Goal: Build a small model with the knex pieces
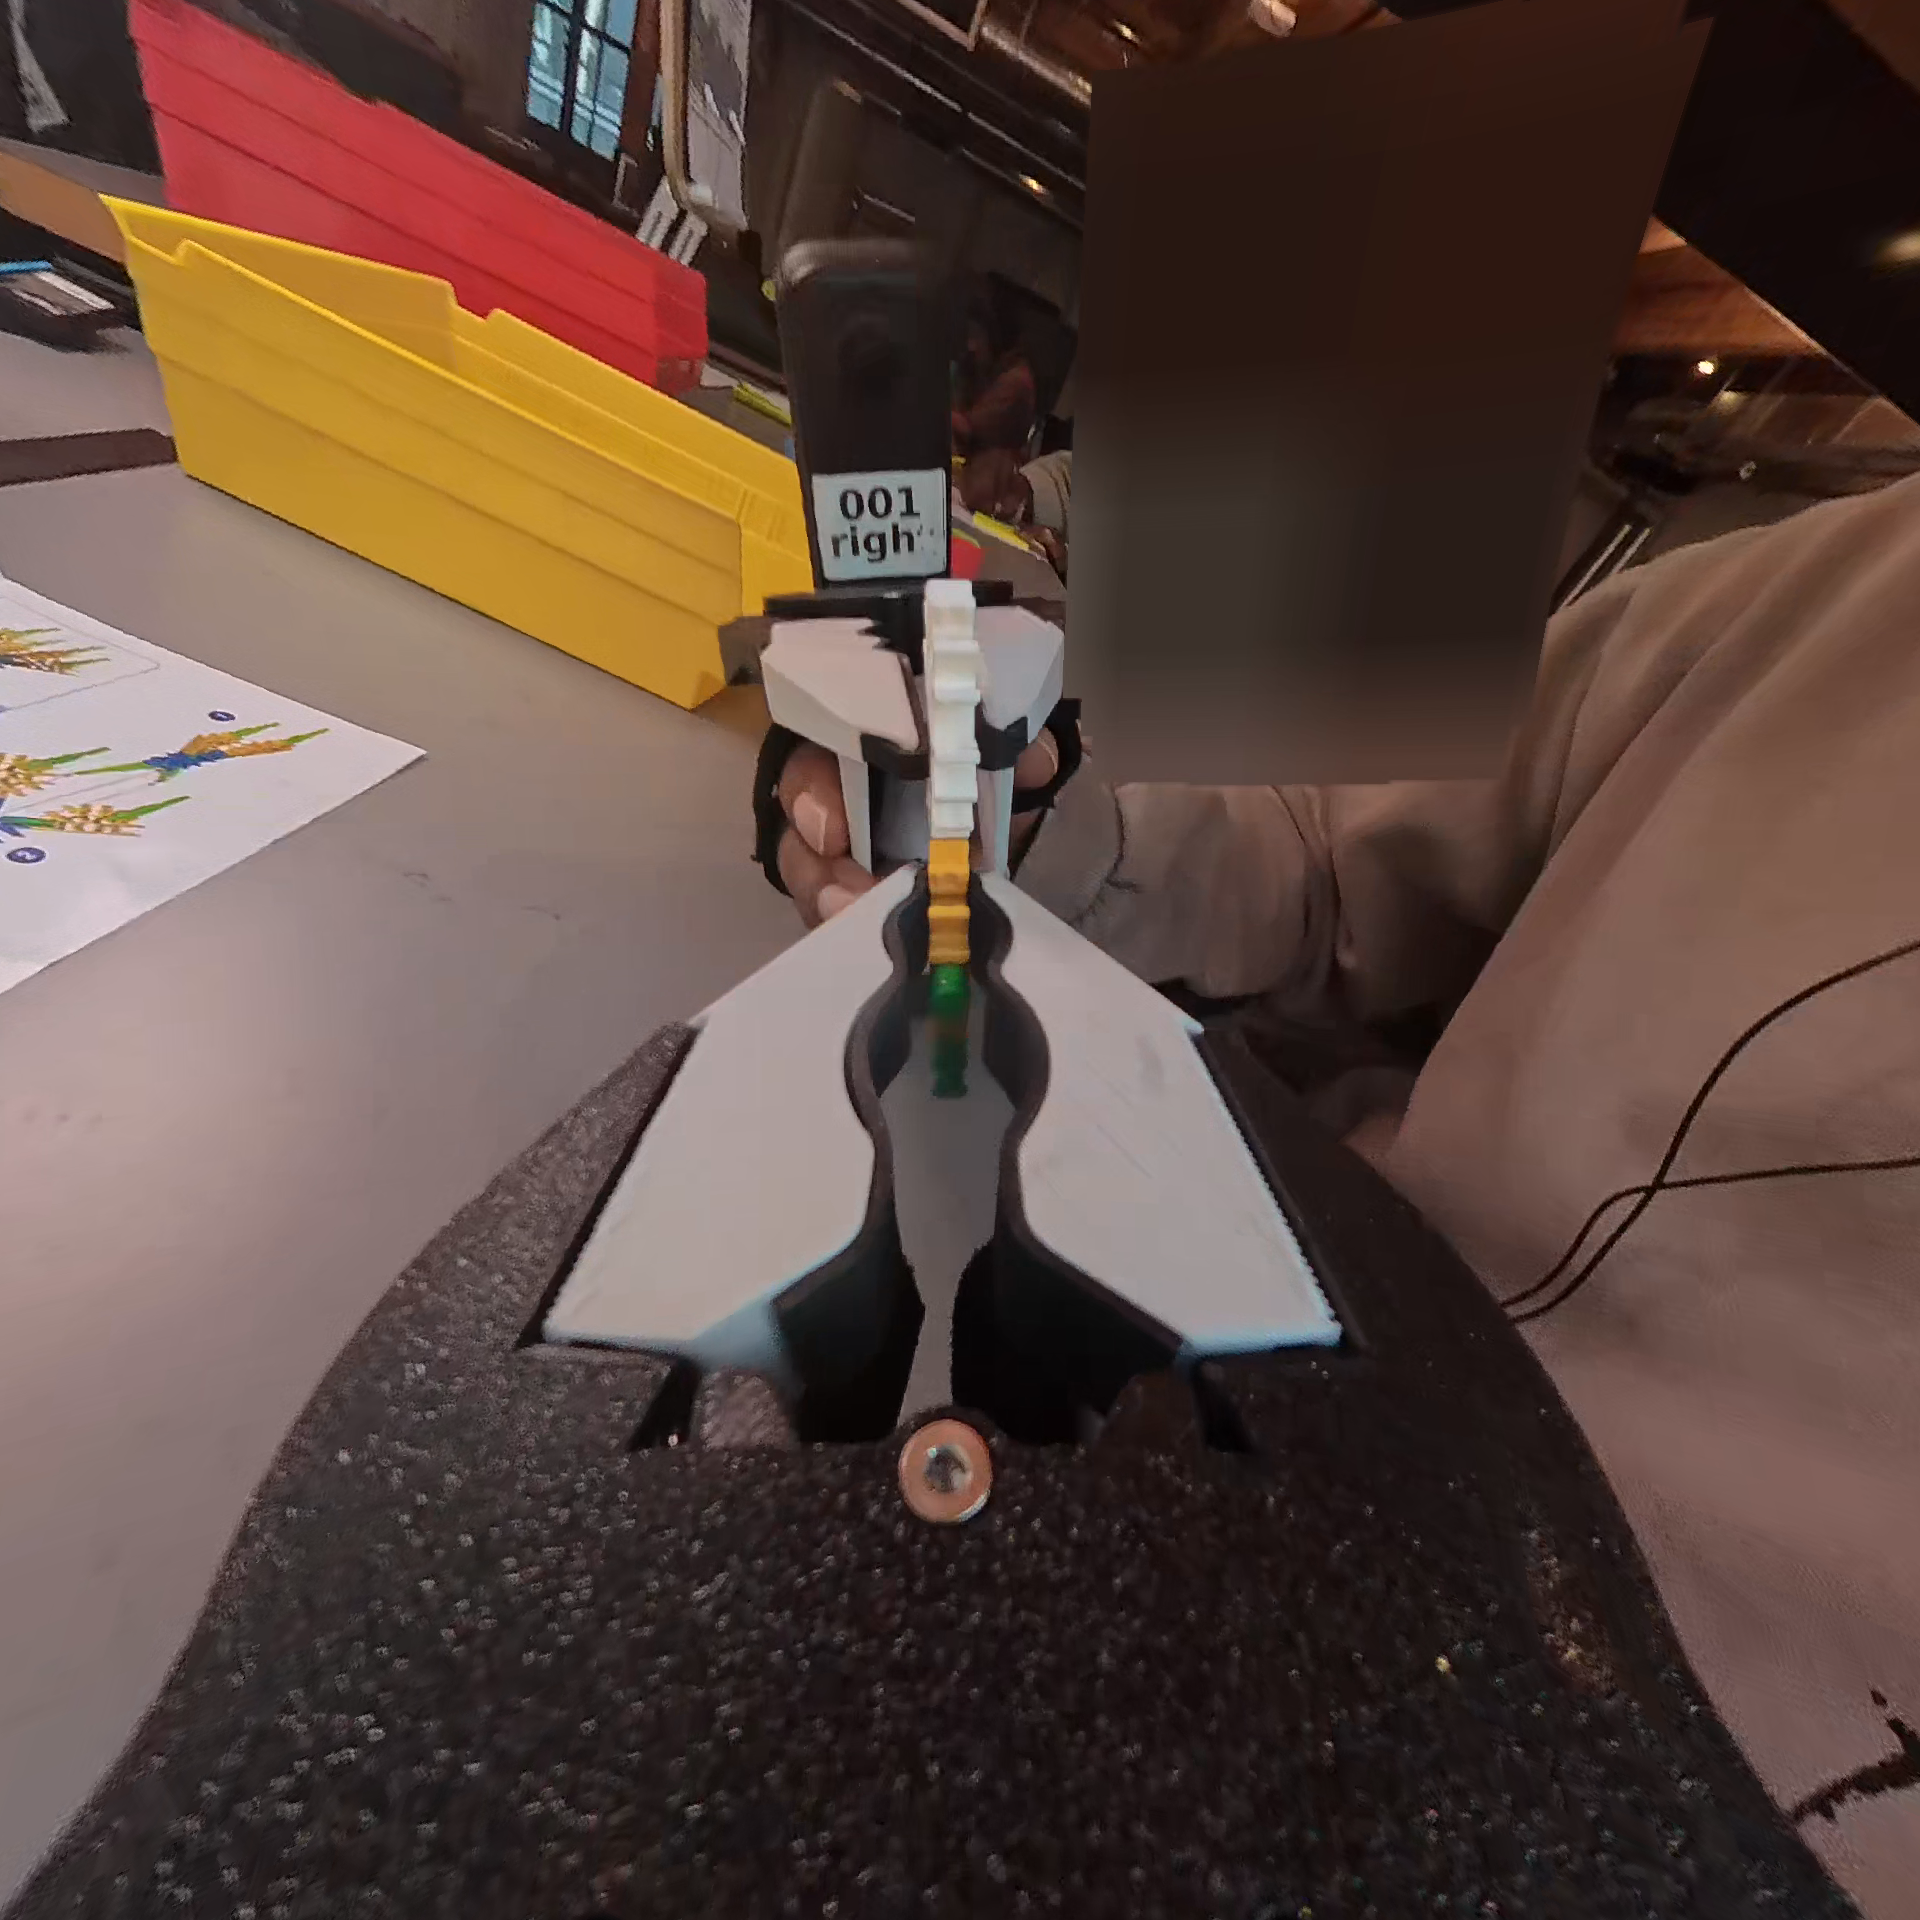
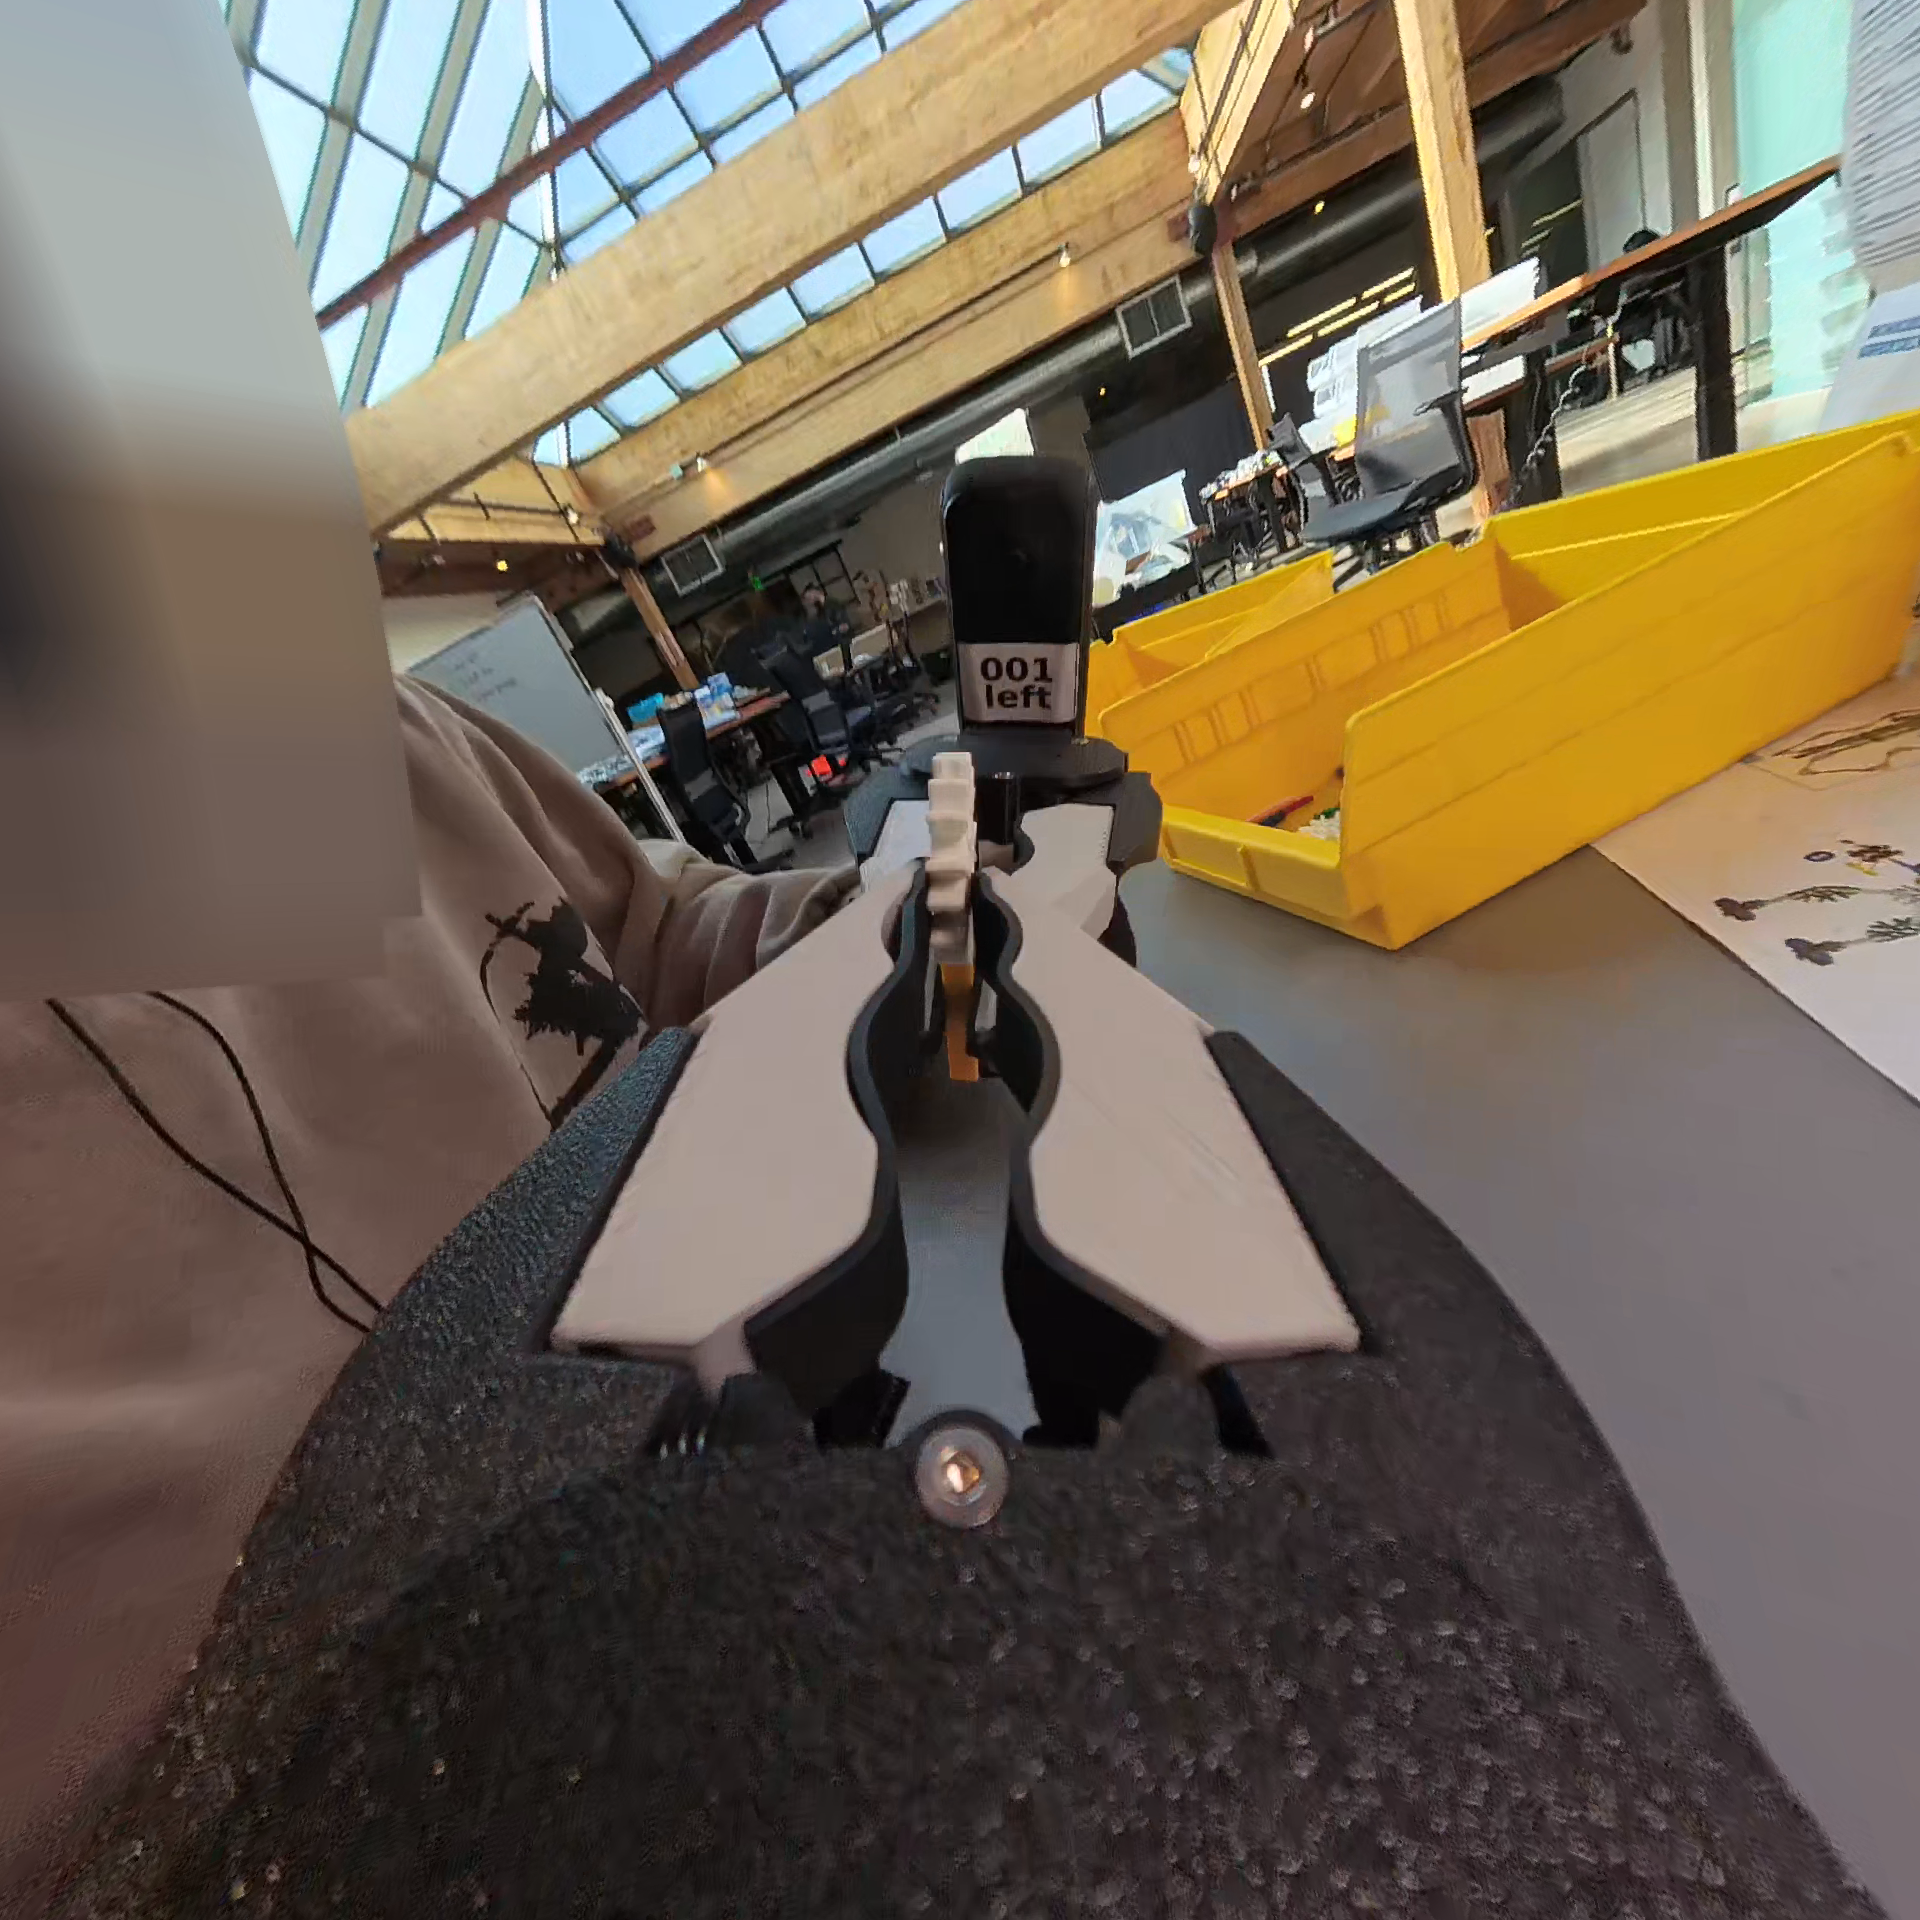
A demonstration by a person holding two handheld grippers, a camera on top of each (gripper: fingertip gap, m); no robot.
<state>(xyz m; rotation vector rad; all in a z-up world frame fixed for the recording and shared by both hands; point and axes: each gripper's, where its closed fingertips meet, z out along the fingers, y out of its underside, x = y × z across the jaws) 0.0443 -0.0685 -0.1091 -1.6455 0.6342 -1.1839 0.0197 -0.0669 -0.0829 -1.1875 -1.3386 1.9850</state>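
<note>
L gripper (image 1: 948,883) and R gripper (image 2: 948,883) met tip to tip above grey bench (image 1: 312,1039), fingers of both pinching one white-yellow-green brick stem (image 1: 951,727); yellow bins (image 2: 1455,727) far side.

My left gripper (image 1: 948,883) is closed on a thin brick stem (image 1: 949,831): its yellow section sits pinched at my fingertips, the green end runs back between my fingers (image 1: 790,1122), and the white toothed section stands up beyond them. Just past the stem, facing me, my right gripper (image 1: 940,717) is closed around the white section, with my hand (image 1: 821,831) gripping its handle beneath and a black camera post bearing a white label above. Left of the stem, a yellow bin (image 1: 436,457) sits on the grey table (image 1: 312,1091), a red bin (image 1: 416,218) behind it. Farther left lies a printed sheet (image 1: 156,769) of coloured pictures. Right of the stem is my beige sleeve (image 1: 1247,873).
</note>
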